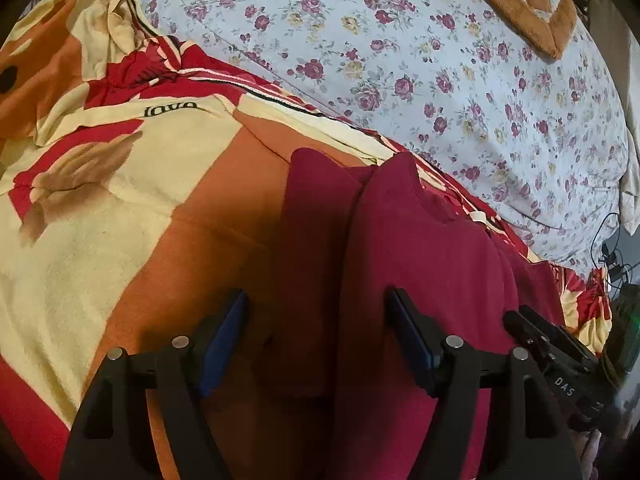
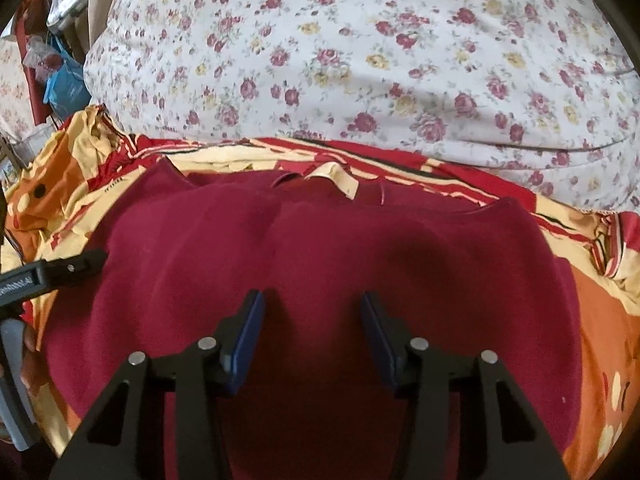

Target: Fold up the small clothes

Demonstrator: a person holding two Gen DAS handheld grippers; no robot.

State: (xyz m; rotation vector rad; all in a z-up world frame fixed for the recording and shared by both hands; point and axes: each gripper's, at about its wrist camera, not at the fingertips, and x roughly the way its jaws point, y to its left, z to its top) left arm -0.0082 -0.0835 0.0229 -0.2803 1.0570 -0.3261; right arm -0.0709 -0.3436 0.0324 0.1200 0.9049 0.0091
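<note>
On the blanket (image 1: 100,216) the shirt (image 2: 320,248) lies flat, one sleeve folded in. My left gripper (image 1: 316,340) is spread, nothing between its pads, above that sleeve. My right gripper (image 2: 312,328) hangs released over the shirt's middle, gripping nothing. I judge the risk to be pinching blanket along with cloth, or a shallow bite slipping and spoiling the fold.

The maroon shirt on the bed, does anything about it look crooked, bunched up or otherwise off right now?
Mostly fine. The maroon shirt lies fairly flat on the patterned blanket. One oddity: at its far edge, by the neckline, a cream strip sticks up over it; whether that is a label or a blanket fold is unclear. No tears or stains show.
</note>
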